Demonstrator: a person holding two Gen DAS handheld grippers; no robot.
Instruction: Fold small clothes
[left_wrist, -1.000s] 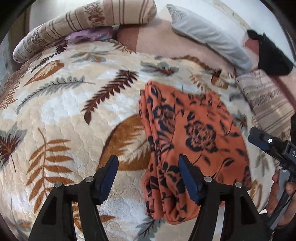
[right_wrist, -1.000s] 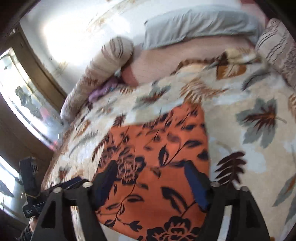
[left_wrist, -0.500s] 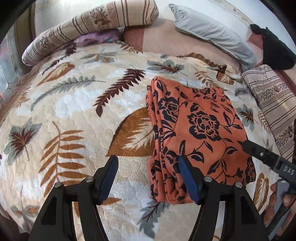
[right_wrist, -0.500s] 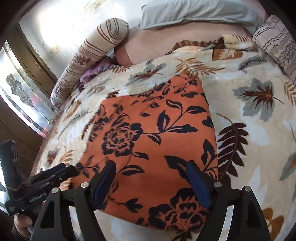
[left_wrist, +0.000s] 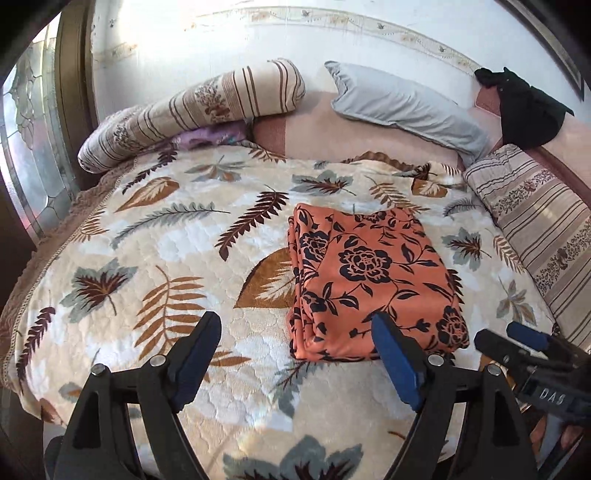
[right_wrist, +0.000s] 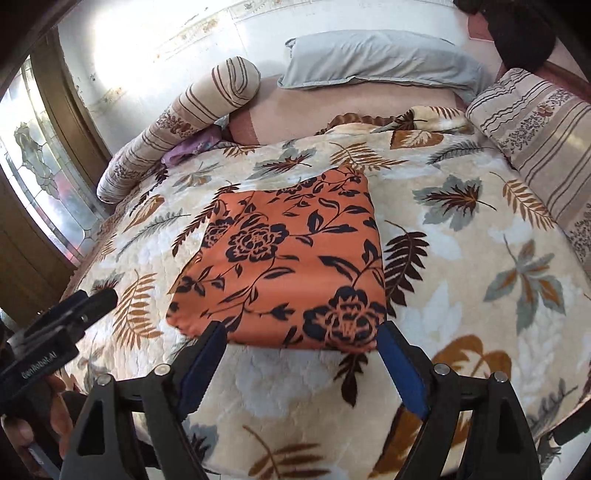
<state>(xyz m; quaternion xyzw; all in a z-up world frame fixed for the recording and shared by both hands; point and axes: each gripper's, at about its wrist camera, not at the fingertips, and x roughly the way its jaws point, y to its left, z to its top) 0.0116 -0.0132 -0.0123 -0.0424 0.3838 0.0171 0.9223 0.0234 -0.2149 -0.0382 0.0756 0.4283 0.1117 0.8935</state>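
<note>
An orange garment with a dark floral print (left_wrist: 373, 280) lies folded into a neat rectangle on the leaf-patterned blanket (left_wrist: 147, 258); it also shows in the right wrist view (right_wrist: 288, 266). My left gripper (left_wrist: 295, 354) is open and empty, held above the blanket just short of the garment's near edge. My right gripper (right_wrist: 299, 362) is open and empty, just short of the same edge. The right gripper shows at the lower right of the left wrist view (left_wrist: 517, 347); the left gripper shows at the left of the right wrist view (right_wrist: 74, 310).
A striped bolster (left_wrist: 192, 110), a grey pillow (left_wrist: 406, 103) and a striped cushion (left_wrist: 543, 229) line the far and right sides of the bed. A purple cloth (left_wrist: 210, 134) lies under the bolster. A black item (left_wrist: 524, 110) sits at the back right. A window (left_wrist: 22, 147) is at left.
Both grippers have drawn back and up from the folded garment, which now lies farther away and smaller in both views. The garment has stayed in place.
</note>
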